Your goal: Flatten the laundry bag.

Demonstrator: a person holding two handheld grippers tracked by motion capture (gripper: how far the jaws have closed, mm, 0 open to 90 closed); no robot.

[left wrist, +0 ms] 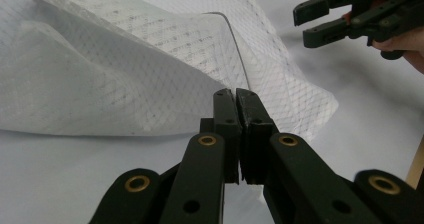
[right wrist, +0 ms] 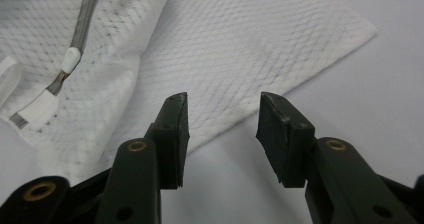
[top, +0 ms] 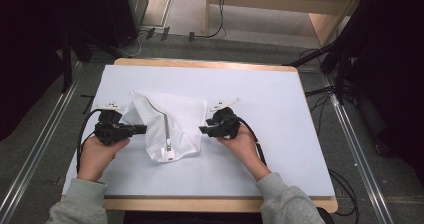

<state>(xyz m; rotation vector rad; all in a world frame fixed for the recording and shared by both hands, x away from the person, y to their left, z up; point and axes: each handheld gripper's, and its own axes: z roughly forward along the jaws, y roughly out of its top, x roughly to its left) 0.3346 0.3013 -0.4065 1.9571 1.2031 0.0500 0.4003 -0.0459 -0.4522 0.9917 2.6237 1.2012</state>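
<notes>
Even, soft overhead light; table bright, surroundings dark; faint shadows; the high view seems slightly soft.

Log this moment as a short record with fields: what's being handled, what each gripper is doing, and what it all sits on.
item: white mesh bag with a grey zipper, lying crumpled
zipper pull: at the bag's near end
left gripper: jaws shut, pinching the bag's left edge
right gripper: jaws open, nothing between them, just off the bag's right edge
surface: white sheet over a wooden table
hands: one on each gripper, grey sleeves
</notes>
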